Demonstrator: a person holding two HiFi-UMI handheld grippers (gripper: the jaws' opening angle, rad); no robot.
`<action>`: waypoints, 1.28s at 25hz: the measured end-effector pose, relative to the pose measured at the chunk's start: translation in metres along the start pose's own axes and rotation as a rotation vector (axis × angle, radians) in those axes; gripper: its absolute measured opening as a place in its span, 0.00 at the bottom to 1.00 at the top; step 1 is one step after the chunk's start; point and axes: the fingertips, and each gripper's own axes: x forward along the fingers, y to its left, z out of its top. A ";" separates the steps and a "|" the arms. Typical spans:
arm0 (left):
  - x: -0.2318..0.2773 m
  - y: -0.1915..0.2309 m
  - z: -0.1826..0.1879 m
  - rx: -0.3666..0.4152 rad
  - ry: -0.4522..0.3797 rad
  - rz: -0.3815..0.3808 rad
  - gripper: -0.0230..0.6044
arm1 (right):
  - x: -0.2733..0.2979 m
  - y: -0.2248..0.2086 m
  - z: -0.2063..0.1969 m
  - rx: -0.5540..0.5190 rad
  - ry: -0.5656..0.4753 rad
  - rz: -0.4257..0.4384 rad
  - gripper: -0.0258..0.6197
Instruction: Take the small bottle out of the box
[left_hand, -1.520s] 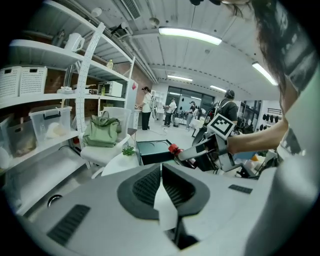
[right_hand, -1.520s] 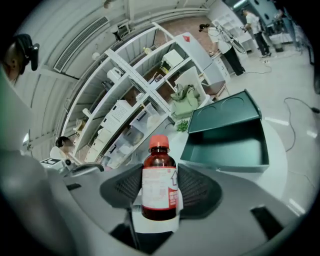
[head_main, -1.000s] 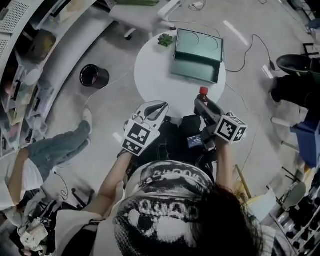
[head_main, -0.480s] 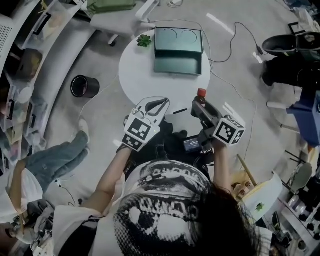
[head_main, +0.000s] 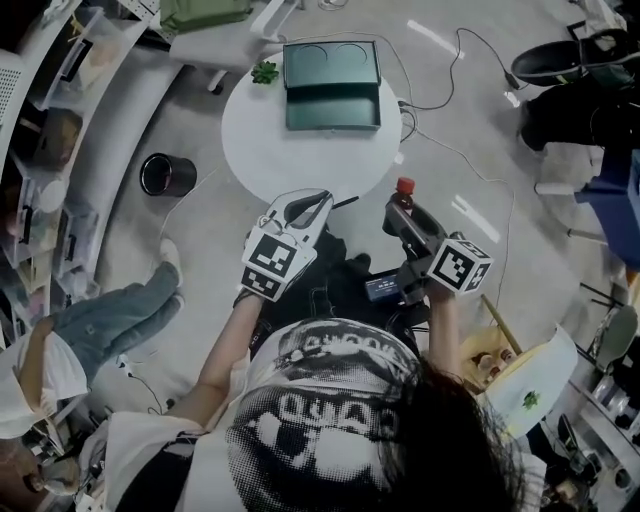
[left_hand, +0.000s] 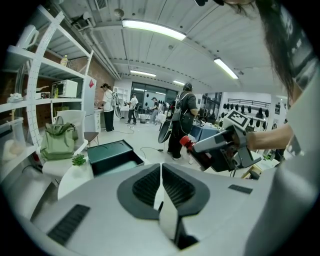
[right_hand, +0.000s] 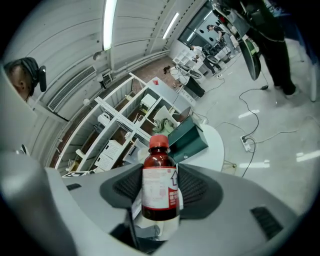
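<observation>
My right gripper (head_main: 404, 208) is shut on a small brown bottle (right_hand: 160, 194) with a red cap (head_main: 405, 185) and a white label, held upright off the table's near right edge. The dark green box (head_main: 331, 84) lies open on the far side of the round white table (head_main: 290, 150); it shows in the right gripper view as the box (right_hand: 187, 139) behind the bottle. My left gripper (head_main: 310, 203) hangs over the table's near edge, its jaws closed together with nothing between them. From the left gripper view, the box (left_hand: 112, 156) and the held bottle (left_hand: 196, 151) are both visible.
A small green plant (head_main: 265, 72) sits on the table left of the box. A black bin (head_main: 166, 174) stands on the floor at the left. Cables (head_main: 450, 95) trail right of the table. A seated person's legs (head_main: 120, 300) are at left; shelving (head_main: 60, 120) curves beyond.
The view has shifted so the table and box sit farther away and more to the left. Both grippers hold the same pose, the bottle still in the right one.
</observation>
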 end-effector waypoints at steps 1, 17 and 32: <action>0.000 -0.006 -0.002 0.001 0.004 0.000 0.07 | -0.006 -0.001 -0.002 0.001 -0.007 0.000 0.38; -0.018 -0.089 -0.020 0.030 0.014 0.012 0.07 | -0.086 -0.011 -0.035 0.018 -0.072 0.032 0.38; -0.031 -0.118 -0.031 0.015 -0.005 0.047 0.07 | -0.121 -0.016 -0.034 0.020 -0.124 0.052 0.38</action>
